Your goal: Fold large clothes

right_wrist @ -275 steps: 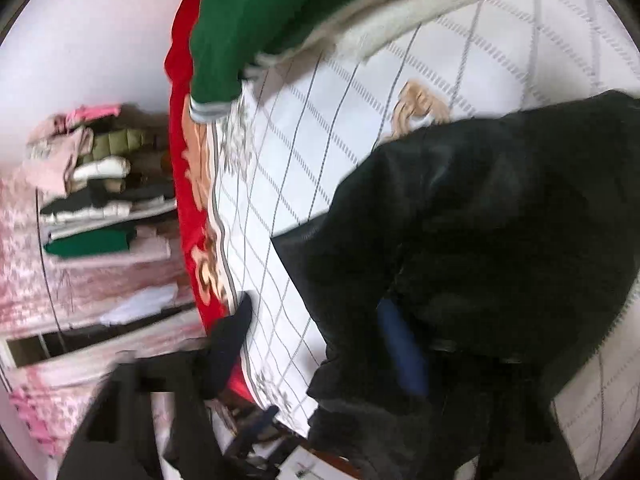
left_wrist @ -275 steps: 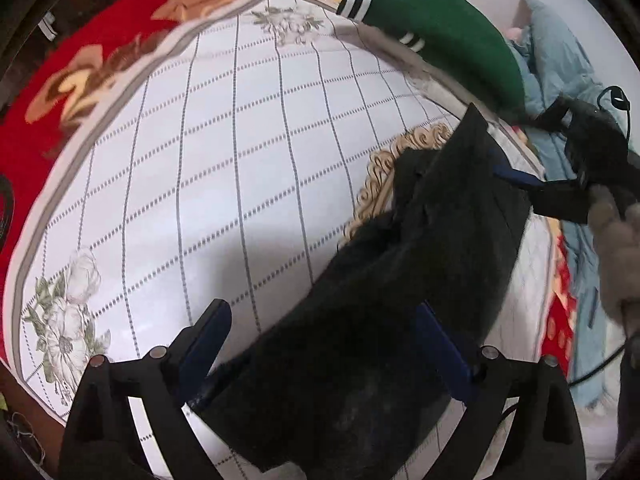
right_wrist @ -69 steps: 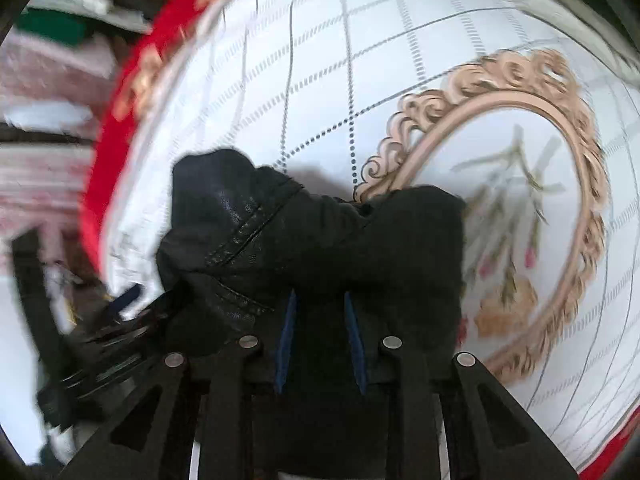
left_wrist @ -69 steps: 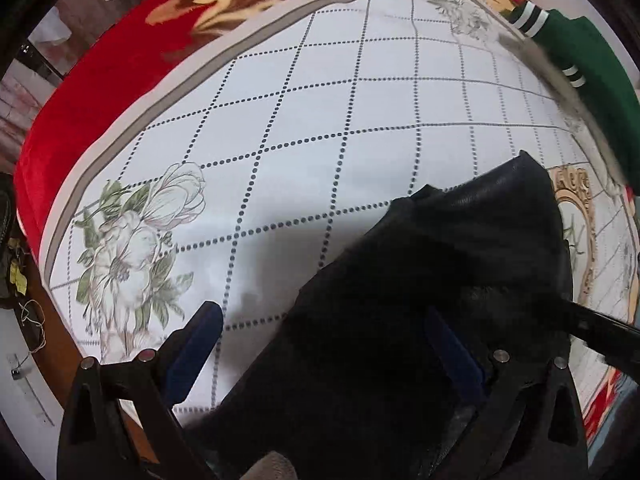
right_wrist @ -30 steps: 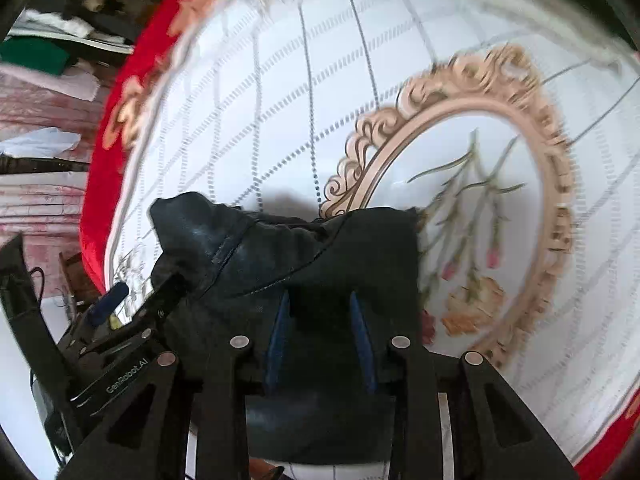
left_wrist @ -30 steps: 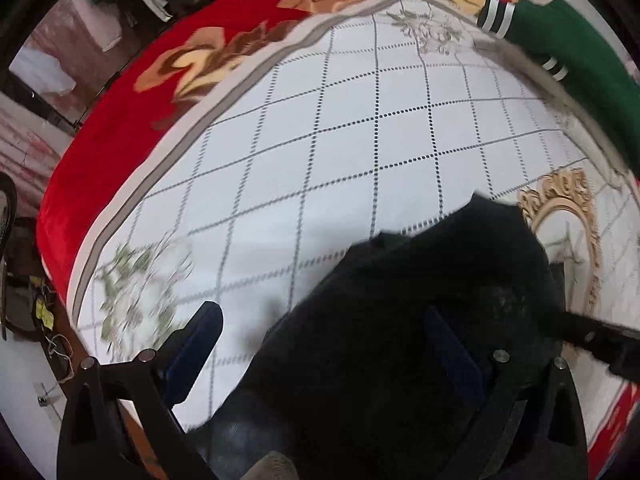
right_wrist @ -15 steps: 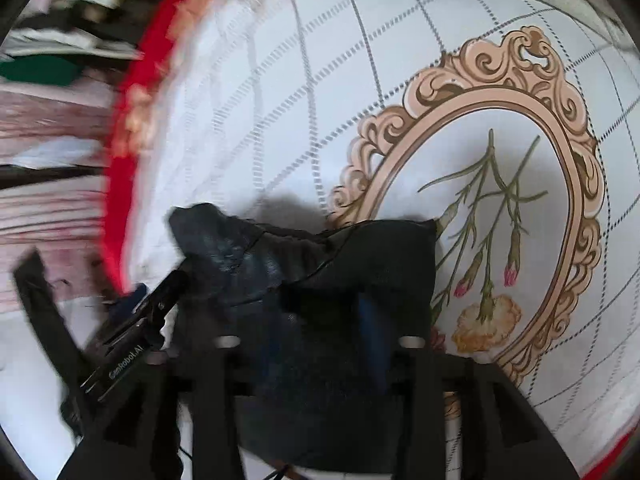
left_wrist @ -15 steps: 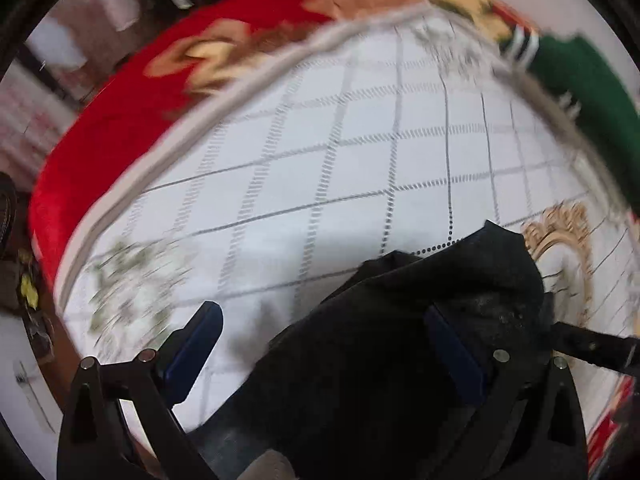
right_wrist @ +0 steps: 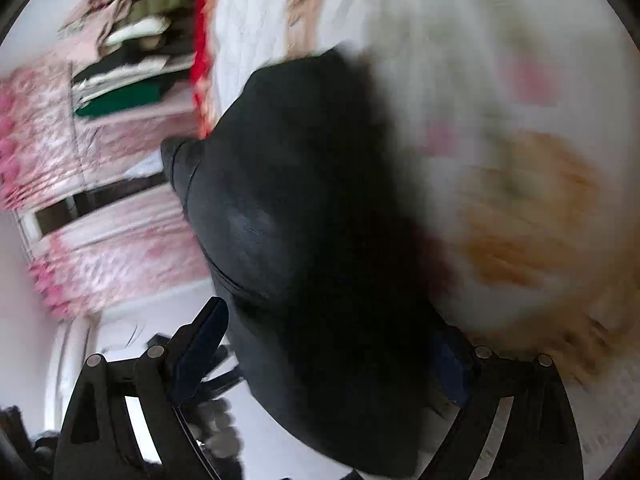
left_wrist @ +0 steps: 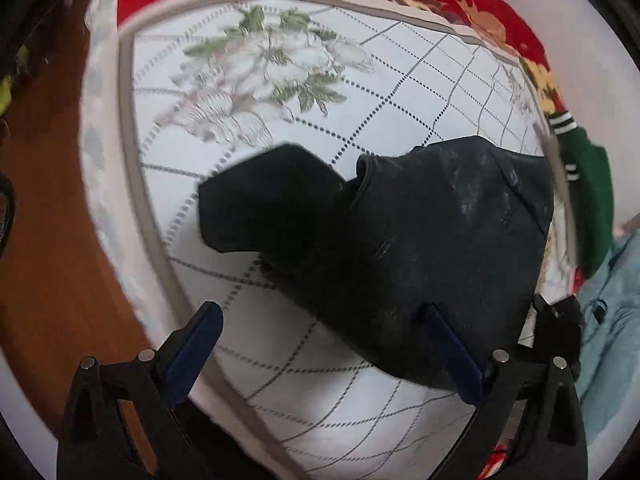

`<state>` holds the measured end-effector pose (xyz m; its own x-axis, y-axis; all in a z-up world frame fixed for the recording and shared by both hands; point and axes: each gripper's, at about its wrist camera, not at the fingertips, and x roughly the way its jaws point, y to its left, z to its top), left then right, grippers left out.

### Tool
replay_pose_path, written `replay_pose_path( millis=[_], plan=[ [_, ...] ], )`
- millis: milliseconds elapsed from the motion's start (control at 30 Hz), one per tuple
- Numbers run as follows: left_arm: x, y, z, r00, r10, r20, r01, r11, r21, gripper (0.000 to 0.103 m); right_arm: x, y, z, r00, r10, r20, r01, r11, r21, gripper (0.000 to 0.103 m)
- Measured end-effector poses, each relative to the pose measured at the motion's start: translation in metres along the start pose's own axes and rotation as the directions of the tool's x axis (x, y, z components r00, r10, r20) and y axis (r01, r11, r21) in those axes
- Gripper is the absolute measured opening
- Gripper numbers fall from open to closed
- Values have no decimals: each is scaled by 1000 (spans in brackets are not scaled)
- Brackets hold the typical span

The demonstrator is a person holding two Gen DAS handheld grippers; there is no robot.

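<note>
The black garment [left_wrist: 420, 248] lies bunched on the bed [left_wrist: 360, 80], a quilted white cover with a dotted grid and a printed flower, and the coming move turns on how that bundle sits against the two grippers.

Seen along the left gripper [left_wrist: 320, 344], the garment fills the space ahead and to its right. Its bulk rises from just past the right finger [left_wrist: 452, 348], which overlaps the cloth's near edge; whether that pad touches the fabric cannot be told. The left finger [left_wrist: 192, 344] stands apart over bare cover. The jaws are spread wide and pinch nothing. A narrower flap, probably a sleeve or collar end, juts from the bundle toward the gripper's left and farther ahead. So the long axis runs slantwise, from near right to far left of this gripper.

The right gripper [right_wrist: 332, 352] view is badly smeared, so edges are uncertain. Its jaws have just been opening and now stand wide. The dark cloth [right_wrist: 312, 220] still runs up between them and onward, leaning a little to the gripper's left; the pads do not seem to press it. I judge it released.

Both grippers sit at the garment's near edge, neither clearly closer. My reading is that a fold has been laid and the next hold must be taken on the jutting flap, which lies nearer the left gripper's open side. A green striped-cuff garment [left_wrist: 588, 200] lies beyond the bundle to the right, well apart from that flap.
</note>
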<state>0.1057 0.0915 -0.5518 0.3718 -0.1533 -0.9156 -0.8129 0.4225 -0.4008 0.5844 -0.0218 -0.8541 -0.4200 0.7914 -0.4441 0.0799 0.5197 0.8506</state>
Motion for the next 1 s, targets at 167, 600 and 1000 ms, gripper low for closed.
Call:
replay_pose_path(
  millis=[167, 600, 1000],
  plan=[
    [27, -6, 17, 997, -71, 34, 72, 997, -32, 102, 32, 20, 22, 999, -16, -46, 14, 999, -41, 79],
    [-9, -37, 42, 967, -106, 232, 105, 994, 16, 28, 29, 62, 2, 994, 52, 99, -49, 998, -34, 42],
    [-79, -150, 78, 932, -206, 299, 161, 972, 170, 26, -77, 139, 41, 966, 164, 197, -144, 983, -116, 40]
  ],
)
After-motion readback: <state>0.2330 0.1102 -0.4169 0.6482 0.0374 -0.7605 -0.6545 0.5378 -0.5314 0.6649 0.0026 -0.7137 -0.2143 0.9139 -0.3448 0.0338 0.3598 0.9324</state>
